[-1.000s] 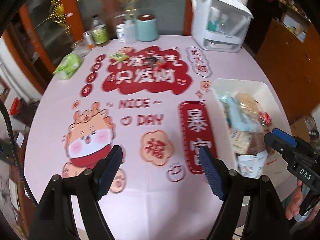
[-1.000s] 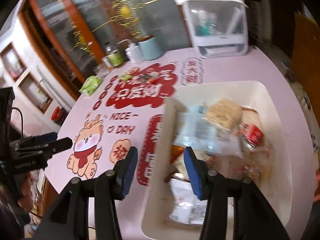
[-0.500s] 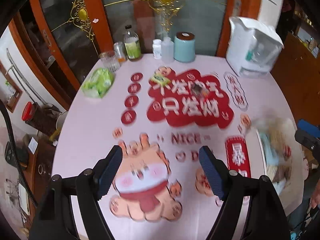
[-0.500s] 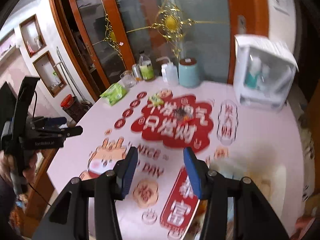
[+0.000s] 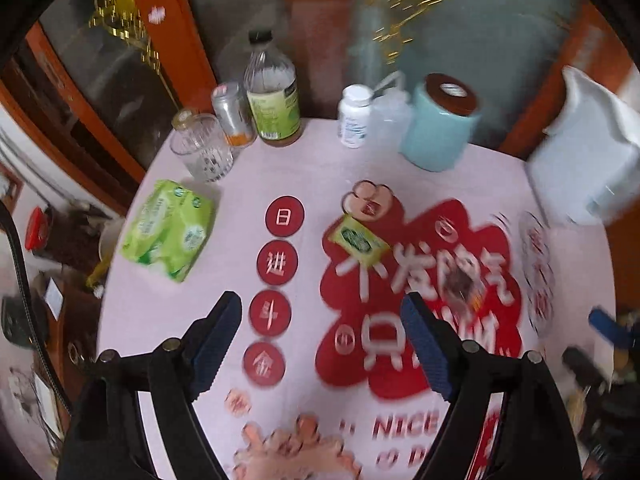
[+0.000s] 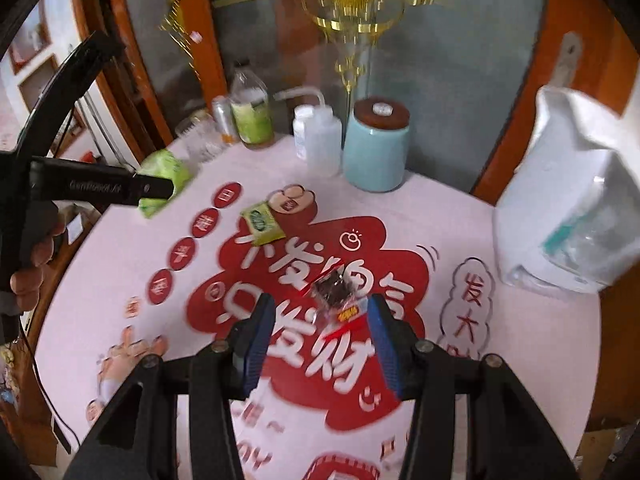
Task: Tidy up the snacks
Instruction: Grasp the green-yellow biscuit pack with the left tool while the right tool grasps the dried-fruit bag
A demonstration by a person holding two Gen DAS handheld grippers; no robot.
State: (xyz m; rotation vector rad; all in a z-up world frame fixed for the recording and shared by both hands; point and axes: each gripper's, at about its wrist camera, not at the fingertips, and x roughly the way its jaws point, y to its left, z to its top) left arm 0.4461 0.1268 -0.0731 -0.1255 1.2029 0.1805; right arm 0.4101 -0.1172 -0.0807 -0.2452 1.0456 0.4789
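Your right gripper [image 6: 318, 334] hovers parted and empty, a dark wrapped snack [image 6: 335, 294] on the worktop [image 6: 520, 340] at centre frame just past its tips. Your left gripper [image 5: 322, 342] is opening, nothing between its jaws; a yellow-green snack packet [image 5: 358, 240] lies above centre.

The bench [image 6: 460, 232] is pink, printed with red clouds and white characters. A yellow-green packet [image 6: 263, 223] lies by a dark, red-edged snack [image 6: 335, 294]. Tongs [image 6: 320, 344] have blue pads.
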